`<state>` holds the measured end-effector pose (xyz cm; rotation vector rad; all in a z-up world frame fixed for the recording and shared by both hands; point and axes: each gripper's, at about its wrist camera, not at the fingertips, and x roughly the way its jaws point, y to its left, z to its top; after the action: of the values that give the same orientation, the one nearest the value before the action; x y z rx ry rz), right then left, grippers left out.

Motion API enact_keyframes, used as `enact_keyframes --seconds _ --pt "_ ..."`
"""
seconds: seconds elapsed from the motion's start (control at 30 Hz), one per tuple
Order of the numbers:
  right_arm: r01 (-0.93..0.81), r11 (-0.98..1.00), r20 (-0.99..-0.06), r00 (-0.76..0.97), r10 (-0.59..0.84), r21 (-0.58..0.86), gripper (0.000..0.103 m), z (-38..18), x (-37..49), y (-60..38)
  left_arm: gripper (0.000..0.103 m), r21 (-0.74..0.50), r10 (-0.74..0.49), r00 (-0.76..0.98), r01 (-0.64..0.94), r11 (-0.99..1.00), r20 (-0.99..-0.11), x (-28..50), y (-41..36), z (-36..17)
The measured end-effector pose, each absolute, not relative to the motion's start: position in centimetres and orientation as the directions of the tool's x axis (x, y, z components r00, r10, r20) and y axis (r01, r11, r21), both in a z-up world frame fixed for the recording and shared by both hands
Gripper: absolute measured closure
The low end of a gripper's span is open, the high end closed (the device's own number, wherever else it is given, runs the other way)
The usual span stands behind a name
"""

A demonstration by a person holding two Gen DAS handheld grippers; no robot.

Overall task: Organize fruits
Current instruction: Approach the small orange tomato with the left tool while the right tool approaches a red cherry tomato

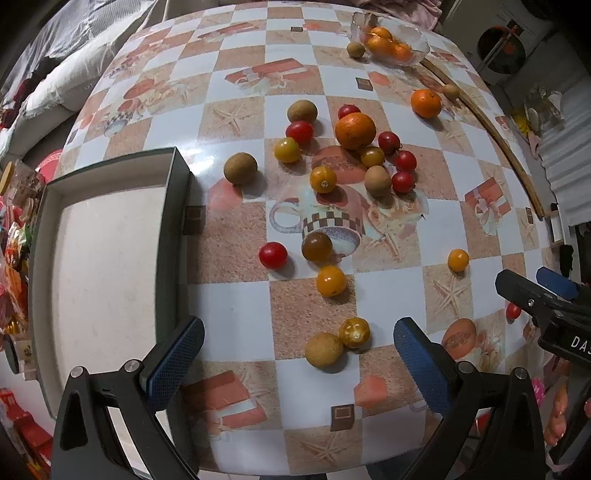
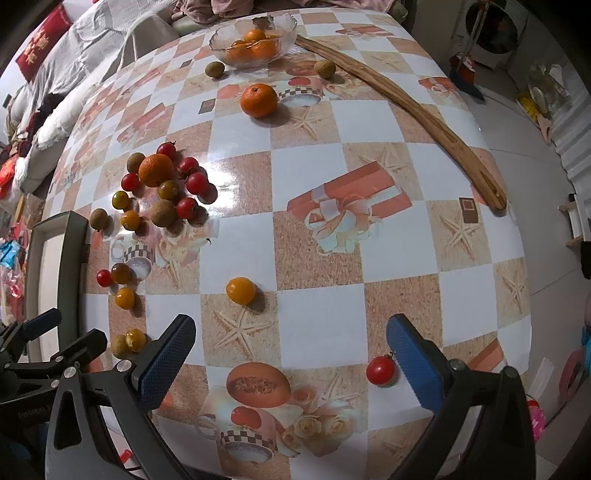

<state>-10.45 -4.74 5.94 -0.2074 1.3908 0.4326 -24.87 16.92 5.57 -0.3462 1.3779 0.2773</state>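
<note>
— What is the surface like?
— A checkered tablecloth [image 2: 314, 306] with a bed far left. Fruit lies scattered mid-table; a glass bowl [image 2: 255, 35] at the far edge holds oranges, count unclear.
— And the grippers?
— Left gripper [image 1: 299, 354] and right gripper [image 2: 291, 354] both gape, holding nothing. One box [image 1: 110, 258] sits left, cut off.

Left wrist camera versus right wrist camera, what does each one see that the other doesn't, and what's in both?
Only the left wrist view shows the whole inside of the tray, which has no fruit in it. Only the right wrist view shows the full red tomato beside the right gripper and the whole wooden stick. Both show the glass bowl of oranges, the loose fruit pile around the big orange, and the open left gripper.
</note>
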Motion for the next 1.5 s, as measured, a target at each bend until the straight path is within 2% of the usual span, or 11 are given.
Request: enact_keyframes --seconds 0.37,0.9,1.4,1.47,1.5 --pt "-0.354 0.93 -0.98 0.128 0.154 0.1 0.0 5.5 -11.5 -5.9 0.0 -0.083 -0.021 0.184 -0.34 0.937 -0.983 -24.8 17.7 4.9" --pt "-0.409 0.907 -0.981 0.115 0.158 0.098 0.0 4.9 -11.3 -3.6 0.0 -0.057 0.021 0.236 -0.319 0.946 -0.972 -22.8 19.7 4.9" --pt "-0.234 0.971 -0.986 0.151 0.076 0.039 0.002 4.4 -10.5 -12.0 0.0 -0.131 -0.12 0.265 -0.025 0.991 -0.957 -18.9 9.4 4.4" --pt "-0.214 0.976 -0.987 0.141 0.076 0.045 0.004 4.0 -10.5 -12.8 0.0 -0.124 -0.124 0.269 0.017 0.992 -0.955 -18.2 8.2 4.2" --pt "-0.21 0.976 -0.987 0.136 0.08 0.051 0.011 3.8 -10.5 -13.1 0.0 -0.117 -0.123 0.272 0.038 0.992 -0.954 -17.9 7.8 4.1"
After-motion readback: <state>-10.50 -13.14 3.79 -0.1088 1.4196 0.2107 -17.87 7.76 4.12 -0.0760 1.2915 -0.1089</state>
